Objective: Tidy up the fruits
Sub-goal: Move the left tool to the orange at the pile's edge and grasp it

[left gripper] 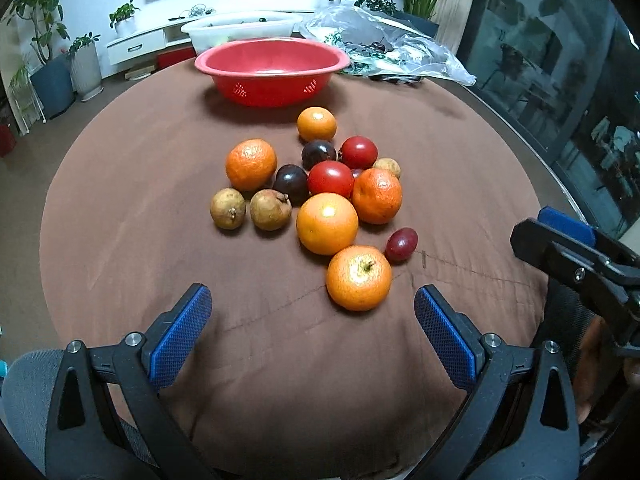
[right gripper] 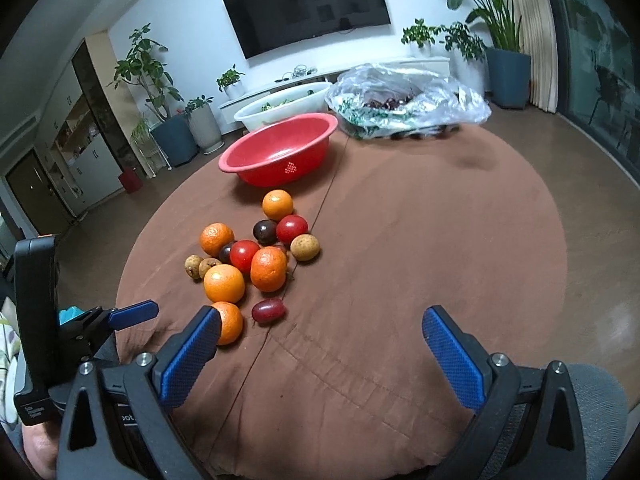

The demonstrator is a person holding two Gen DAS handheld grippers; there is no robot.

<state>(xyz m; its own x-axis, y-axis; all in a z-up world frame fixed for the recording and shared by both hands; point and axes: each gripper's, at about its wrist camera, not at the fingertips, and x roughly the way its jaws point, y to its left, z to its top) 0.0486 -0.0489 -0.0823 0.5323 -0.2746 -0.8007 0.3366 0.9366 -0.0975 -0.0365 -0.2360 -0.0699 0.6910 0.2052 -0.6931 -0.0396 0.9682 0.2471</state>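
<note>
A pile of fruit lies on the brown tablecloth (left gripper: 120,208): several oranges, the nearest (left gripper: 359,278) (right gripper: 228,322), two red tomatoes (left gripper: 330,178), dark plums (left gripper: 291,183), brown pears (left gripper: 270,209) and a red grape (left gripper: 401,244) (right gripper: 268,310). A red colander bowl (left gripper: 272,68) (right gripper: 280,148) stands empty behind the pile. My left gripper (left gripper: 313,304) is open and empty, just in front of the nearest orange. My right gripper (right gripper: 322,326) is open and empty, to the right of the pile; it also shows at the right edge of the left wrist view (left gripper: 568,240).
A white tub (left gripper: 240,30) (right gripper: 280,106) stands behind the red bowl. A clear plastic bag (left gripper: 384,46) (right gripper: 404,98) holding dark fruit lies at the table's far right. Potted plants, a TV cabinet and a glass wall surround the round table.
</note>
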